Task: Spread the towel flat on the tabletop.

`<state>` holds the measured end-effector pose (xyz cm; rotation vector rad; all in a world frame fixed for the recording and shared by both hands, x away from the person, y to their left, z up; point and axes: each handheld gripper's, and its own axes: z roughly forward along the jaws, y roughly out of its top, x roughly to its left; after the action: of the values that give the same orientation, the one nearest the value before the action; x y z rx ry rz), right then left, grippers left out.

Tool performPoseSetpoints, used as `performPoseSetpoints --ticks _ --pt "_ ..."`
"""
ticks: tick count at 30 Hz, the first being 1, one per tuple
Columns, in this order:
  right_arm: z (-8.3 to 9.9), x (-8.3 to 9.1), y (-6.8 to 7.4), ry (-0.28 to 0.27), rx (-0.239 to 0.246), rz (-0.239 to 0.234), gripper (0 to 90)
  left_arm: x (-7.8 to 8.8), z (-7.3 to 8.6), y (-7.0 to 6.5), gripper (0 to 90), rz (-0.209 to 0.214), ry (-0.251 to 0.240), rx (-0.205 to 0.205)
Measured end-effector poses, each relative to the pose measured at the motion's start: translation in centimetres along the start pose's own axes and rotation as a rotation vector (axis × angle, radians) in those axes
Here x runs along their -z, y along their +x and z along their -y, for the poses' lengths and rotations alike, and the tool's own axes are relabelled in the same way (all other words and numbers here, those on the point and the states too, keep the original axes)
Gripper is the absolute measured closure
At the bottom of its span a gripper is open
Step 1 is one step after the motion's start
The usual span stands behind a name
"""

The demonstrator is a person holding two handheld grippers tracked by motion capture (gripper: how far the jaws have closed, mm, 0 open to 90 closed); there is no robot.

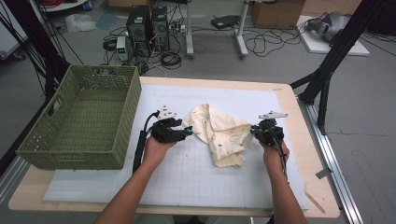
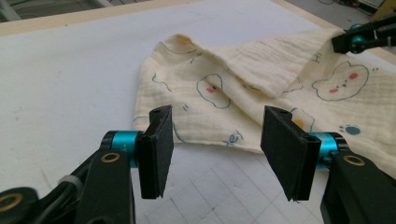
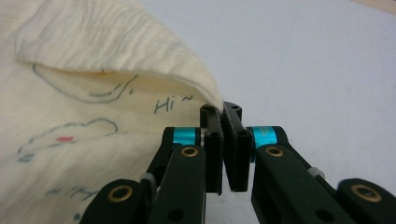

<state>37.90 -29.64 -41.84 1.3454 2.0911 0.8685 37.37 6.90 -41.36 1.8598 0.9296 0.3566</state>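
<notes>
High view: the cream cloth lies rumpled on the bench, right of the green basket.

Left gripper view: the left hand-held gripper gapes, empty, just short of the cloth's hem.

Right gripper view: the right hand-held gripper pinches only a corner tip; a pull could slip it free.

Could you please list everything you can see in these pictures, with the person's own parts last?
Muslin cloth: one, cream with printed bears, crumpled at the mat's middle.
Woven basket: one, green, on the table's left edge.
Grid mat: one, white, covering the table.
Table: one, light wood.
Computer towers: two, black, on the floor behind, among cables.
Cardboard box: one, brown, far floor.
Left claw: one, black with teal pins, open, just short of the cloth's edge.
Right claw: one, black, shut on a cloth corner.
Forearms: two, entering from below.
</notes>
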Motion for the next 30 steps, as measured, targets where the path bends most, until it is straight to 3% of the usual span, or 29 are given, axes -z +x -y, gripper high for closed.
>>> performPoseSetpoints --ticks 2,4,8,12,15,20,23,25,28,30 --pt "0.2 0.0 -0.5 -0.001 -0.027 0.0 84.4 -0.2 0.1 -0.2 45.8 0.028 0.017 -0.006" --pt "0.3 0.3 -0.8 -0.016 -0.034 0.007 78.8 -0.4 0.2 -0.6 54.1 0.047 0.038 -0.038" --pt "0.5 1.7 -0.8 -0.068 -0.022 0.003 69.4 -1.4 0.4 -1.3 53.6 0.05 0.058 -0.054" --pt "1.4 3.2 -0.2 -0.093 0.016 -0.008 65.3 -3.1 0.4 -1.9 51.0 0.007 0.069 -0.092" --pt "2.4 4.1 0.2 -0.116 0.025 -0.034 63.2 -4.5 0.2 -2.2 48.8 -0.009 0.092 -0.088" --pt "3.9 5.0 0.8 -0.128 0.041 -0.068 55.9 -6.6 0.2 -3.0 51.1 -0.045 0.173 -0.105" --pt "4.4 4.9 1.1 -0.125 0.027 -0.08 51.7 -7.2 0.5 -3.5 56.6 -0.071 0.194 -0.154" --pt "4.5 4.6 1.3 -0.116 0.024 -0.098 50.8 -7.2 0.5 -3.6 79.6 -0.08 0.192 -0.185" --pt "4.4 3.9 2.2 -0.097 0.047 -0.139 50.0 -6.9 0.5 -3.4 86.5 -0.065 0.205 -0.166" --pt "4.3 3.2 2.8 -0.078 0.069 -0.198 50.8 -6.4 0.4 -3.0 86.9 -0.055 0.219 -0.146"
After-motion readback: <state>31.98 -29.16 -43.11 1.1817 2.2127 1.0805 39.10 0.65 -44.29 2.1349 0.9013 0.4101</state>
